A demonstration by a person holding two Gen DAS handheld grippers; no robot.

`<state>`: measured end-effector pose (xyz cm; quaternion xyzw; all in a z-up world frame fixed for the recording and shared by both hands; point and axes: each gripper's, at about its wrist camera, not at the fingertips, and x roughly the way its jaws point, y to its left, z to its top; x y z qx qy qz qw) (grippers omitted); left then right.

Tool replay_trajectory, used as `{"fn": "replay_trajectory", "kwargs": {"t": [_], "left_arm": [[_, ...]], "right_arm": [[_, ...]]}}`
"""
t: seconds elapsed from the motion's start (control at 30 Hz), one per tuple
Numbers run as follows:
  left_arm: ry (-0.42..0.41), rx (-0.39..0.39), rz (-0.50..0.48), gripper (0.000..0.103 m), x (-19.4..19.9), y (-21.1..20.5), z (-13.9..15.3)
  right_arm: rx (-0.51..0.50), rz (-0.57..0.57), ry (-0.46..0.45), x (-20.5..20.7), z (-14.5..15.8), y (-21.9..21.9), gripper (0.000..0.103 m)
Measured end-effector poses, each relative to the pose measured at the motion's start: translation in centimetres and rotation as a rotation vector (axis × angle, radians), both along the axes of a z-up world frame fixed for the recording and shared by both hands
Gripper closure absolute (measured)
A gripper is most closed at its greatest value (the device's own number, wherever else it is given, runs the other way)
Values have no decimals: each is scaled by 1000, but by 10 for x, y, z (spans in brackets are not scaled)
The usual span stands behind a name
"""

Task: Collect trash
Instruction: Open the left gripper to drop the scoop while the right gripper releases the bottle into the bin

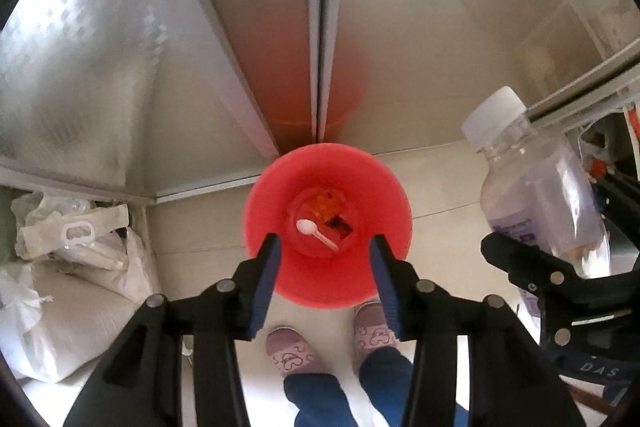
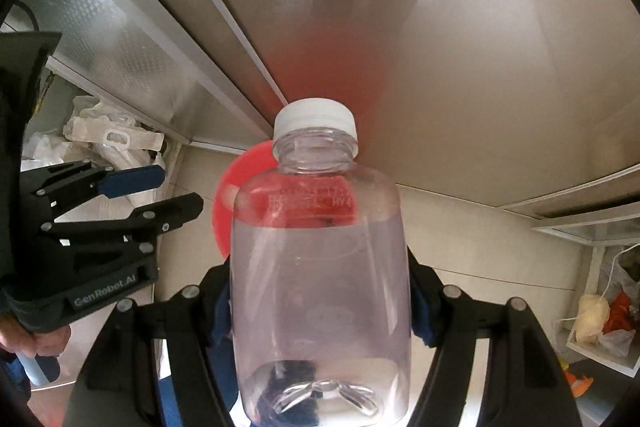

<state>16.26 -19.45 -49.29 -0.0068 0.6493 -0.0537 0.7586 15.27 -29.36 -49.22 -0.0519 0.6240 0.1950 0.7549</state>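
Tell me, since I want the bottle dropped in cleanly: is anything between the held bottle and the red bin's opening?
Nothing visible blocks it. The right gripper holds the capped bottle beside the red bin, whose mouth is open, with a white spoon and scraps at the bottom. The open left gripper hovers over the bin's near rim.

We count one red bin (image 1: pixel 328 227) on the floor, one white spoon (image 1: pixel 316 233) inside it, and one clear bottle (image 2: pixel 320 275) with one white cap (image 2: pixel 315 121). We see two claws: left claw (image 1: pixel 324 283), right claw (image 2: pixel 320 311). Two slippers (image 1: pixel 290 351) show below.
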Motion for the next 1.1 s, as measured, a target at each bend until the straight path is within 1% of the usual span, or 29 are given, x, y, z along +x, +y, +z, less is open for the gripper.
{"fn": "replay_trajectory", "kwargs": {"t": [0.07,0.13,0.17,0.2,0.23,0.27,0.3,0.37,0.47,0.53,0.57,0.7,0.77,0.87,0.97,1.0,1.03,1.07,1.1], "left_arm": [[12,-19,3,60,1,1,-2],[4,-30,6,59,0,0,1],[-2,-33,9,49,-1,0,2],[-5,-36,16,42,-2,2,2],[-9,-34,28,33,-3,4,3],[-15,-28,40,27,-5,7,2],[-27,-27,49,24,-6,10,2],[-44,-10,54,17,-11,16,2],[-49,39,52,15,-16,23,0],[-44,48,51,14,-20,30,-2],[-48,50,62,11,-22,35,-2],[-35,49,90,11,-27,57,-7],[-28,44,119,11,-30,68,-10],[-31,47,144,11,-35,81,-11],[-23,23,158,10,-39,92,-12],[-20,15,160,10,-40,96,-13],[-16,5,161,10,-41,99,-12],[-6,-10,162,10,-42,102,-11],[1,-15,169,10,-43,105,-10]], "right_arm": [[12,11,-2,2,-2,-2,37],[13,20,-4,1,-6,-2,37],[10,21,-3,1,-8,-3,37],[11,19,2,1,-7,-5,37],[12,16,10,1,-8,-6,37],[14,14,19,2,-8,-6,37],[16,13,23,1,-8,-6,37],[16,22,24,0,-9,-4,37],[10,43,33,-2,-9,0,37],[11,59,41,-3,-11,6,37],[10,66,41,-2,-11,9,37],[17,79,59,1,-16,19,37],[23,94,66,2,-19,25,37],[8,119,68,1,-23,37,37],[-4,122,81,1,-28,46,37],[-11,125,90,2,-30,48,33],[-18,134,93,2,-31,51,27],[-20,140,82,2,-31,55,12],[-27,143,63,3,-29,55,0]]}}
